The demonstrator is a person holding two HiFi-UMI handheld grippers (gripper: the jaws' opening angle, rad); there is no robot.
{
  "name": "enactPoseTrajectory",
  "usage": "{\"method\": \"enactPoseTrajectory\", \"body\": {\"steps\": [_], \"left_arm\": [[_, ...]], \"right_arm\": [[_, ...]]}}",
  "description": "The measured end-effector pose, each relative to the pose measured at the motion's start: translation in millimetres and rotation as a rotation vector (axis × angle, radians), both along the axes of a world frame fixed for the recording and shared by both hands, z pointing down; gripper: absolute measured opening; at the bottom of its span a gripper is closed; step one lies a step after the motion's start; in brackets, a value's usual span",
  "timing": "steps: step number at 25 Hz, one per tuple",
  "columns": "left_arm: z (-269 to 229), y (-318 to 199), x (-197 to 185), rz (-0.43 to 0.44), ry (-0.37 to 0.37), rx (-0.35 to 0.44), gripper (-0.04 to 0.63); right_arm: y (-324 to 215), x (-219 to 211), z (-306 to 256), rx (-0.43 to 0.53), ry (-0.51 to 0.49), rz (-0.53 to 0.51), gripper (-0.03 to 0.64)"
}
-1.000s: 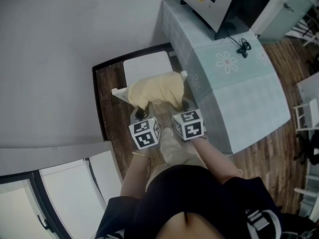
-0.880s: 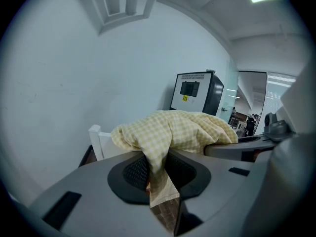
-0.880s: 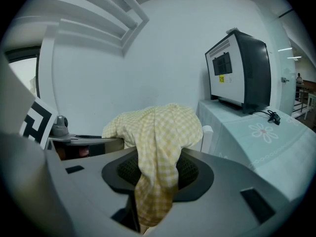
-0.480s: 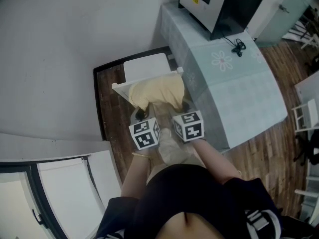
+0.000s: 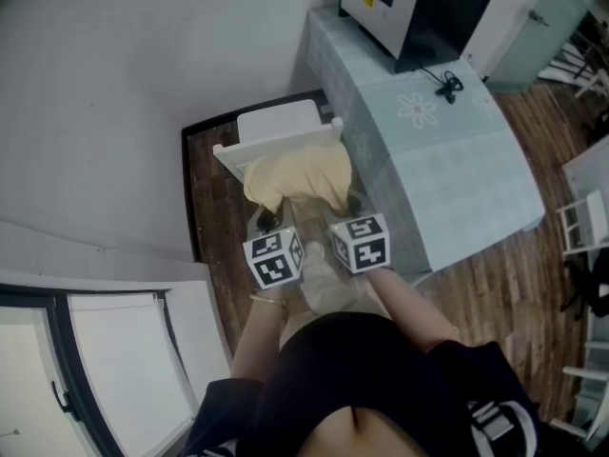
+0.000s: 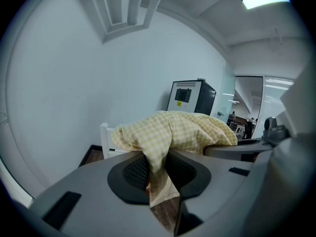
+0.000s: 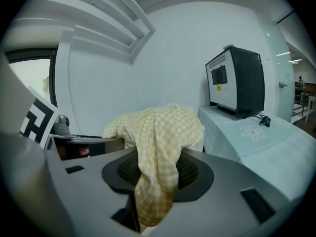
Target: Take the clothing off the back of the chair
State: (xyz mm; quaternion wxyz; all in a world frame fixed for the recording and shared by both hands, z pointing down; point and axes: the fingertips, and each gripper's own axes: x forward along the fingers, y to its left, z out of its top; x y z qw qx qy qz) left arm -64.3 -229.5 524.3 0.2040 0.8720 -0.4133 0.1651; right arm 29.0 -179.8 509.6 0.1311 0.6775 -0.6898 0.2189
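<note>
Evidently holding the yellow checked clothing [image 5: 300, 174] up by two folds, just in front of the chair [image 5: 276, 139].

Pinching one fold in the left hand-held gripper [image 6: 158, 174] and another in the right hand-held gripper [image 7: 157, 174], clamping both sets of jaws down on fabric and leaving loose ends dangling below the pads; probably gripping at two spread points so as to be sharing the weight and stopping the garment from snagging on the white back rail [image 5: 285, 142]. Hanging in a hump between the two grippers and that rail, beside the table [image 5: 447, 169]; possibly touching the rail at the far edge, though not showing it clearly enough for telling.
</note>
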Motion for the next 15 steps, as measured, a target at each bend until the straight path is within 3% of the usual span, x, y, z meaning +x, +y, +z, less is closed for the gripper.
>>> {"method": "enactPoseTrajectory", "body": {"steps": [15], "left_arm": [[-14.7, 55.0, -12.9, -0.006, -0.001, 0.009, 0.083]], "right_arm": [[52.3, -12.3, -16.3, 0.024, 0.003, -0.019, 0.157]]}}
